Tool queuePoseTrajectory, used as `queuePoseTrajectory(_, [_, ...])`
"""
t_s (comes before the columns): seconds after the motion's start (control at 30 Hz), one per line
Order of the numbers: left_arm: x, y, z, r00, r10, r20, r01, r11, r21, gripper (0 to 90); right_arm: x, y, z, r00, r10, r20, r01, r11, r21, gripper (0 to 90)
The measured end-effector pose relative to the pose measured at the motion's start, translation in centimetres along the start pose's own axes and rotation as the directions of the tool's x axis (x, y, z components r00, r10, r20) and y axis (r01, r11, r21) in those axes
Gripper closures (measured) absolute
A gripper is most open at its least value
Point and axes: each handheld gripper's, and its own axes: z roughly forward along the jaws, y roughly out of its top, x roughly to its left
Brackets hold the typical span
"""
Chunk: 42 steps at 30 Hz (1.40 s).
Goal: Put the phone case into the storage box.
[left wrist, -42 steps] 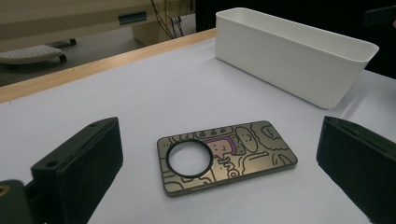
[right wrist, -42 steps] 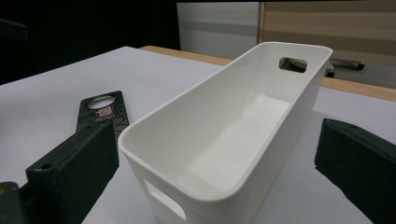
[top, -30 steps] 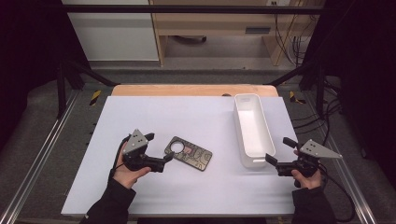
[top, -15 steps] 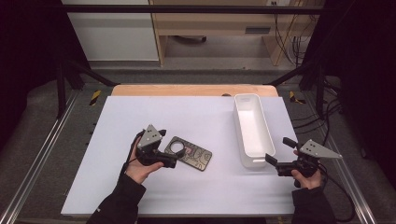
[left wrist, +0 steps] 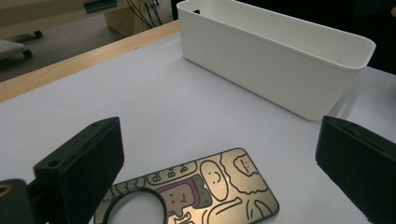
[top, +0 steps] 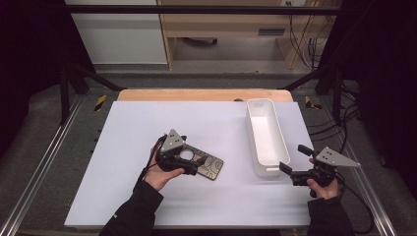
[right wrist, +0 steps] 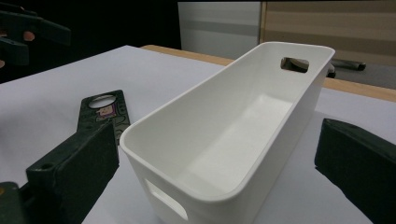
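A flat dark phone case [top: 207, 166] with cartoon drawings and a round hole lies on the white table [top: 147, 128]. My left gripper [top: 189, 157] hovers over its left end, jaws wide open. In the left gripper view the case [left wrist: 210, 191] lies low between the open jaws, which do not touch it. A long white bin [top: 265, 137] stands empty at the right. My right gripper [top: 294, 159] is open at the bin's near end. In the right gripper view the bin [right wrist: 224, 126] sits between the jaws and the case [right wrist: 105, 109] lies at left.
The table's wooden far edge [top: 196, 95] runs behind the mat. Black frame rails [top: 44, 162] flank both sides. The left gripper [right wrist: 28, 30] appears far off in the right gripper view. Bare mat lies ahead of the case and toward the left.
My left gripper has moved right and slightly forward, from beside the case to over its holed end. The right gripper, the bin and the case have stayed put.
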Motion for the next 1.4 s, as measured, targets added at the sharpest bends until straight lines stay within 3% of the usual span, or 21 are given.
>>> queuePoseTrajectory(0.4, [-0.5, 0.2, 2.8, 1.0000, -0.004, 0.007, 0.004, 0.9985, 0.055, 2.7, 0.0, 0.0, 0.0, 1.0000, 0.001, -0.001, -0.001, 1.0000, -0.001, 0.3])
queuePoseTrajectory(0.77, [-0.5, -0.1, 4.9, 0.9999, -0.005, -0.013, 0.006, 0.9947, 0.102, 7.5, 0.0, 0.0, 0.0, 1.0000, 0.001, -0.001, -0.001, 1.0000, -0.002, 0.3])
queuePoseTrajectory(1.13, [0.1, -0.3, 6.4, 0.9983, -0.028, -0.052, 0.035, 0.9907, 0.132, 22.7, 0.0, 0.0, -0.1, 1.0000, 0.006, -0.002, -0.006, 1.0000, -0.002, 0.3])
queuePoseTrajectory(1.4, [0.4, -0.7, 7.2, 0.9979, -0.028, -0.058, 0.038, 0.9847, 0.170, 37.4, 0.0, 0.0, 0.0, 1.0000, 0.006, -0.002, -0.006, 1.0000, -0.001, 0.3])
